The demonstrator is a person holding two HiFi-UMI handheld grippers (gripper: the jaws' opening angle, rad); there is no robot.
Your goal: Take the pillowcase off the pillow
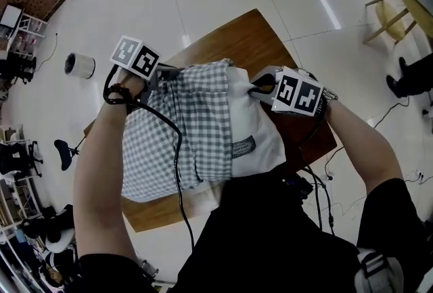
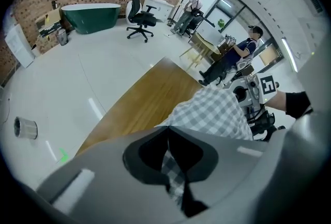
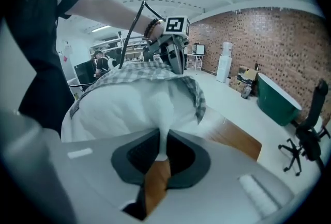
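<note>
Left gripper (image 2: 166, 158) jaws clamp the checked pillowcase (image 1: 179, 129), right gripper (image 3: 159, 151) jaws pinch the white pillow (image 1: 260, 132). Best to pull steadily apart along the counter (image 1: 247, 34), both grips firm.

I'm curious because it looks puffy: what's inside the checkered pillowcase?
A white pillow pokes out of the pillowcase on its open side, pinched by the right tool. The rest of the pillow is covered by the checked cloth.

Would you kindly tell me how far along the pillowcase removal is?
Partly done: one end of the white pillow shows beyond the checked pillowcase. In hand: the left tongs grip the pillowcase, the right tongs pinch the pillow. Left: much of the pillow sits inside the case, to be slid off.
</note>
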